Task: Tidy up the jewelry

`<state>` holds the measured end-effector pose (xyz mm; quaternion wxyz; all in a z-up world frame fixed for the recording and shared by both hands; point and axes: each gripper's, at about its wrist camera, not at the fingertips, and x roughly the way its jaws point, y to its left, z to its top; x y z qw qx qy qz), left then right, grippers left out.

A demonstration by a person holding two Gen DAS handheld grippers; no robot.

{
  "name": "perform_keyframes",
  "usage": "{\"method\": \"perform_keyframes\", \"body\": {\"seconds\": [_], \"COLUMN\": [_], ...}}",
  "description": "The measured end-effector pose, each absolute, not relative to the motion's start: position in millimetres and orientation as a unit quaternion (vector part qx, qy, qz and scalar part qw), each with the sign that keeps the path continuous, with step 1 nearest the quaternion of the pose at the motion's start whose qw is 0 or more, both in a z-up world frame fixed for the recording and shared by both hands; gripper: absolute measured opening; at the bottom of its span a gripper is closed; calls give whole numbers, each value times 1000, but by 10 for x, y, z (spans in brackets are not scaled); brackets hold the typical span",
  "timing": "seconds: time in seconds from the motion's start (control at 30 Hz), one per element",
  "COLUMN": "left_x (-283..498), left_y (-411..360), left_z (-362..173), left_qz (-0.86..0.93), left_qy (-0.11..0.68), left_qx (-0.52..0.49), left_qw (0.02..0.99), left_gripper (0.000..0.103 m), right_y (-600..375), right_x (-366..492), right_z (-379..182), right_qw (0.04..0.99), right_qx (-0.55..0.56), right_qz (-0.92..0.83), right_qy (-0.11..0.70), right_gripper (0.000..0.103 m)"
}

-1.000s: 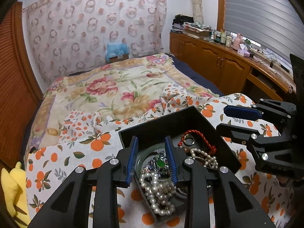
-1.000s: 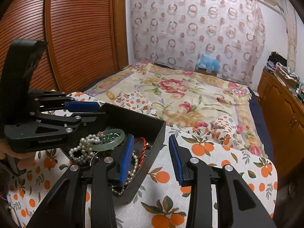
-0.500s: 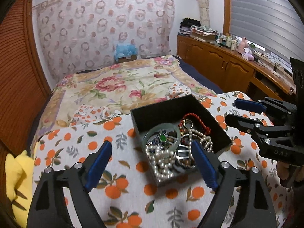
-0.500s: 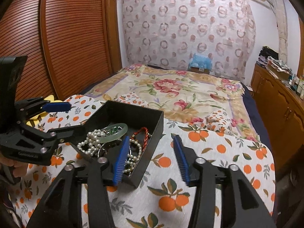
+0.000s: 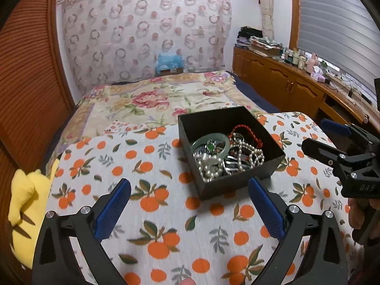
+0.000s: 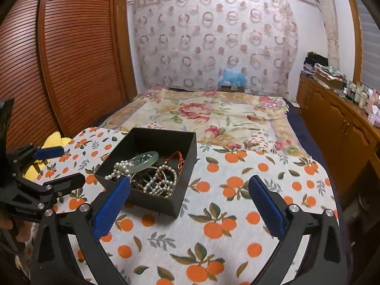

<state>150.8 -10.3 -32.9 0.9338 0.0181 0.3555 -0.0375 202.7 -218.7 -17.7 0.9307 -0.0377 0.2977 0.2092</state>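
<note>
A black open box (image 5: 261,130) (image 6: 187,147) sits on the orange-print cloth. It holds a pale green bangle (image 5: 201,140) (image 6: 147,159), pearl strands (image 5: 209,166) (image 6: 163,180), a red cord bracelet (image 5: 247,130) (image 6: 179,158) and darker pieces. My left gripper (image 5: 190,190) is open and empty, back from the box's near corner. My right gripper (image 6: 190,187) is open and empty, near the box's right front side. Each gripper shows in the other's view: the right (image 5: 320,135), the left (image 6: 64,163).
The orange-print cloth (image 5: 154,225) (image 6: 237,213) covers a raised surface in front of a floral bed (image 5: 154,97). A yellow plush (image 5: 21,199) lies at the left edge. Wooden cabinets (image 5: 296,92) run along the right, slatted wardrobe doors (image 6: 71,59) along the left.
My left gripper has opened and drawn back out of the box, leaving the pearls inside. My right gripper has also pulled back and opened wider.
</note>
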Motion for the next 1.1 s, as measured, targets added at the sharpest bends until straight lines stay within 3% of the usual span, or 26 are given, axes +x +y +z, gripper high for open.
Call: {"method": "perform_keyframes", "body": {"seconds": [0.53, 1.1], "left_x": [665, 368], "left_y": [-56, -48], "left_z": [98, 347], "left_qz": [-6, -1], "left_qy": [286, 248], "left_qx": [-2, -13], "left_qw": [958, 969], "left_gripper": [95, 95], "right_y": [-2285, -2409], "right_x": [1165, 934], "right_z": [277, 460], "right_qw": [955, 961], "right_qx": [-11, -1], "right_qz": [198, 196], "right_qy": [222, 198], "right_gripper": [100, 100]}}
